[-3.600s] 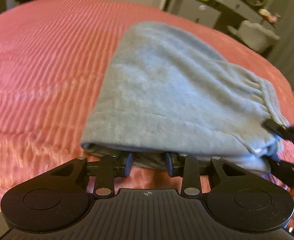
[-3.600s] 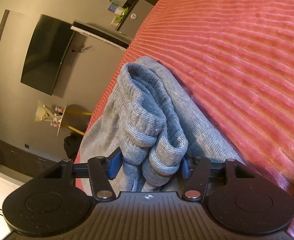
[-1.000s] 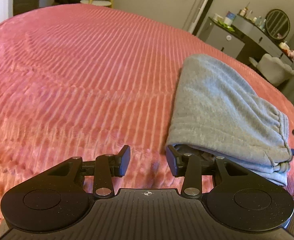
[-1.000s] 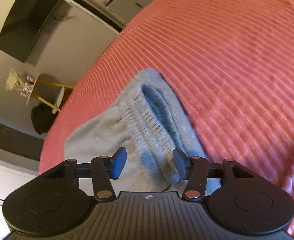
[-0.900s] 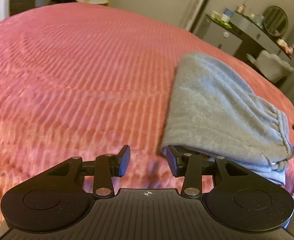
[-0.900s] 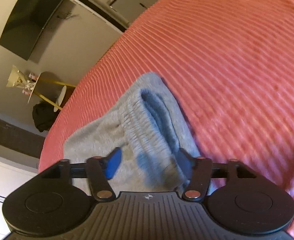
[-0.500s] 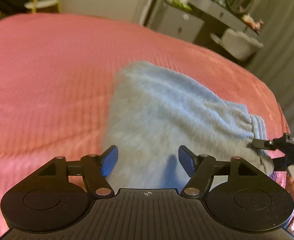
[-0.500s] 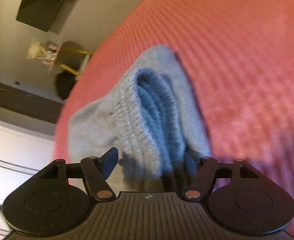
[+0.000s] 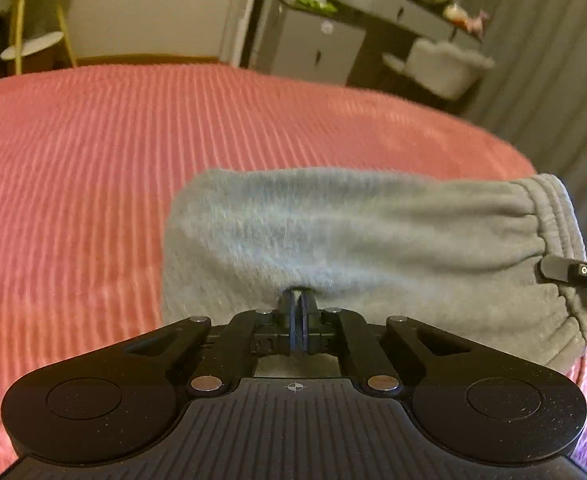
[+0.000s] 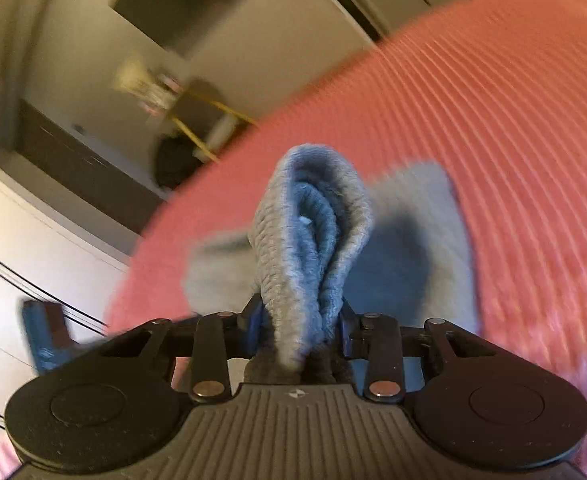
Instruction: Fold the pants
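Lying folded on bedspread [image 9: 93, 152], pants [image 9: 353, 232] edge pinched in left jaws, waistband [image 10: 309, 240] between closing right jaws

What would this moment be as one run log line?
stage: regrasp folded grey sweatpants on pink bedspread | left gripper: shut on near edge | right gripper: closing on waistband

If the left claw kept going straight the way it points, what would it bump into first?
The grey sweatpants: the left claw is already pinched shut on their near edge, so it would push straight into the folded bundle, probably with the pink bedspread beneath.
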Action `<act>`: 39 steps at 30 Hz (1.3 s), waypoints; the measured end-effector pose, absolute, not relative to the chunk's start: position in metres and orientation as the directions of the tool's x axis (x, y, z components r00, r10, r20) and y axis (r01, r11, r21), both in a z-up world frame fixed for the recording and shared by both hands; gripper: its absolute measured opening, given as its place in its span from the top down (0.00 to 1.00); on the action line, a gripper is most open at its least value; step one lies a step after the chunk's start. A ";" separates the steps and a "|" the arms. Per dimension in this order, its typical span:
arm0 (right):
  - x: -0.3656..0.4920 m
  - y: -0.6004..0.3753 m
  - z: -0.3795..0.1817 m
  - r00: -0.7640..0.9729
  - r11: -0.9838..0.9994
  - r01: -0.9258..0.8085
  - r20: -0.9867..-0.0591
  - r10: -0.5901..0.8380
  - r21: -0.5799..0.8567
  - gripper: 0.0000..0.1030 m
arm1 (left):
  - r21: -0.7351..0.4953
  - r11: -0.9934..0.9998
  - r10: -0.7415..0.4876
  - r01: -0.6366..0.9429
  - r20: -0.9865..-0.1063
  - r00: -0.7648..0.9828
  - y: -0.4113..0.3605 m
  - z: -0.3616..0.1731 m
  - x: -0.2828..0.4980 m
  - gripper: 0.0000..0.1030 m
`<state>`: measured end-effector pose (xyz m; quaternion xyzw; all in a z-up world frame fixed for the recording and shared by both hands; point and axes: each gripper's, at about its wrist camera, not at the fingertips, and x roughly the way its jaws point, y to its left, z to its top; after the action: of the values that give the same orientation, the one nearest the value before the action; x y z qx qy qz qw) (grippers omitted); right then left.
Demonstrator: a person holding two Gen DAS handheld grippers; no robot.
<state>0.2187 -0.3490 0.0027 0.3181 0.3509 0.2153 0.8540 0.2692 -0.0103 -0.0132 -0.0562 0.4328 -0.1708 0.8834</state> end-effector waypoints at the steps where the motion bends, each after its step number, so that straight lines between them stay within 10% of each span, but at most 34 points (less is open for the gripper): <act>1: 0.217 -0.352 0.004 0.674 0.712 -0.153 -0.454 0.582 0.685 0.66 | -0.250 0.937 -0.346 0.243 -0.755 0.558 -0.006 -0.015 0.269 0.97; 6: 0.220 -0.363 -0.027 0.638 0.851 0.005 -0.657 0.401 0.524 0.51 | -0.185 0.957 -0.275 0.225 -0.830 0.486 0.009 -0.033 0.259 0.81; 9: 0.209 -0.372 -0.028 0.665 0.853 0.002 -0.638 0.388 0.522 0.20 | -0.247 0.936 -0.339 0.249 -0.821 0.459 0.016 -0.030 0.252 0.29; 10: 0.207 -0.374 -0.025 0.672 0.858 0.006 -0.637 0.378 0.514 0.18 | -0.260 0.932 -0.353 0.253 -0.817 0.457 0.019 -0.030 0.251 0.26; 25: 0.199 -0.349 -0.035 0.635 0.819 0.074 -0.661 0.401 0.569 0.16 | -0.374 0.916 -0.398 0.149 -0.788 0.469 0.007 -0.017 0.243 0.34; 39: 0.106 -0.333 -0.054 0.685 0.407 0.273 -0.474 0.553 0.871 0.13 | -0.614 0.789 -0.525 0.009 -0.667 0.528 0.020 -0.041 0.136 0.33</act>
<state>0.1062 -0.3329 -0.0542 0.5362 0.3853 0.0938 0.7451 0.1355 0.0198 -0.0405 -0.2818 0.4581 -0.1612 0.8275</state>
